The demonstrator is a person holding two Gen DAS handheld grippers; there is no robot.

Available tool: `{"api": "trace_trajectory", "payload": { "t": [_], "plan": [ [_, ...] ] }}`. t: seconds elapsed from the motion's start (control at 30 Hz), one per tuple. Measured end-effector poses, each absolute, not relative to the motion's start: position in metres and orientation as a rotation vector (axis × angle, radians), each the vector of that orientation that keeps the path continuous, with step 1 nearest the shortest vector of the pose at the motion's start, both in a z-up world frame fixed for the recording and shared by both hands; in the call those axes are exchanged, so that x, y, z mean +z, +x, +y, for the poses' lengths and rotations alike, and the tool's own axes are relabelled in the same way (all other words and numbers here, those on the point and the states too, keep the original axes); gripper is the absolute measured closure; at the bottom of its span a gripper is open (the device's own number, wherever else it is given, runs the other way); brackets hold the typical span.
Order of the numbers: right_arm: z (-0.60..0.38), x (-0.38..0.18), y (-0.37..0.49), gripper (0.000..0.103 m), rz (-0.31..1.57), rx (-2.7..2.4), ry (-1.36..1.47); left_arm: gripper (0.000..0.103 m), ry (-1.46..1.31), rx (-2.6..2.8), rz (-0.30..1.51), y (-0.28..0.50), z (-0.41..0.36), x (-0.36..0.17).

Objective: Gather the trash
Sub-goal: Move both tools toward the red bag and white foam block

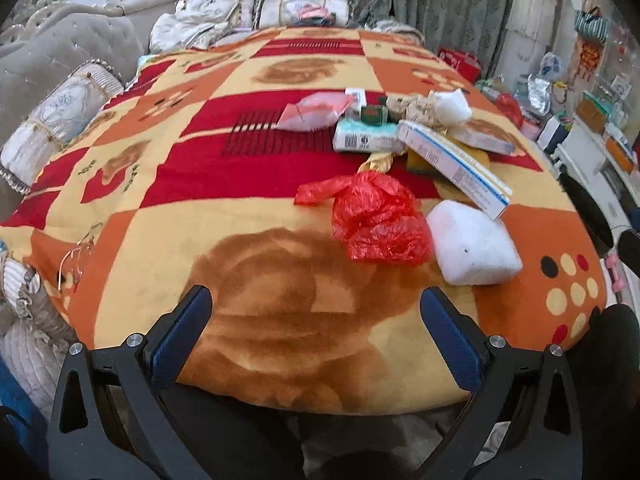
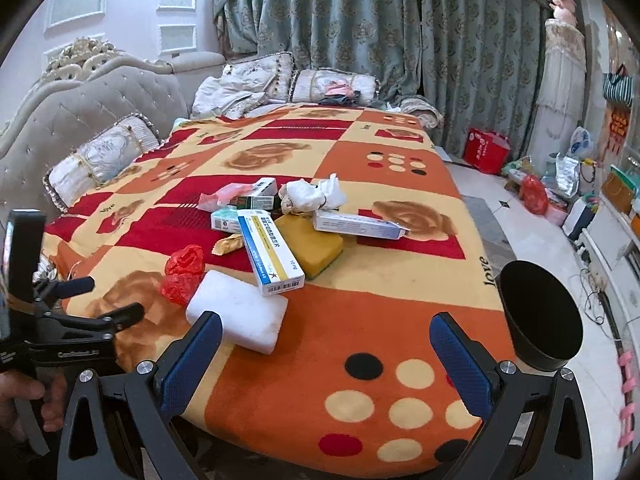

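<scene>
Foam block point(image 2: 237, 309) nearest; plastic bag point(image 2: 182, 270) left, boxes point(image 2: 270, 256) behind.

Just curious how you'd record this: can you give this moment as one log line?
stage: approach | left gripper: open, empty | right gripper: open, empty | nearest trash: white foam block, red plastic bag | black bin: beside bed

Red crumpled bag point(image 1: 378, 218), white foam block point(image 2: 237, 311), mustard sponge point(image 2: 312, 248) (blanket point(image 2: 360, 320): red-orange-cream checks, dots).

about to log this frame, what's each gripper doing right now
Left gripper: open, holding nothing, above the near edge of the blanket.
Right gripper: open, holding nothing, just short of the white foam block.
</scene>
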State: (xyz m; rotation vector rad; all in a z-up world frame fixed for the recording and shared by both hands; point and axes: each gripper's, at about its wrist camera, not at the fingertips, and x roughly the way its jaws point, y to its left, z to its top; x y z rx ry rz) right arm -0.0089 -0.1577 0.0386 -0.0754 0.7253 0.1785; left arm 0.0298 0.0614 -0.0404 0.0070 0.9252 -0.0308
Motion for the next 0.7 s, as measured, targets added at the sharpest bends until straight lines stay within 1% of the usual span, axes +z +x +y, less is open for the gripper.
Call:
{"api": "trace_trajectory", "payload": {
  "t": [0.7],
  "plan": [
    [-0.173,0.044,-0.017,0.000,0.689,0.166,-0.061,0.000,0.031,-0.018,0.923,0.029,0.032,-0.027]
  ]
}}
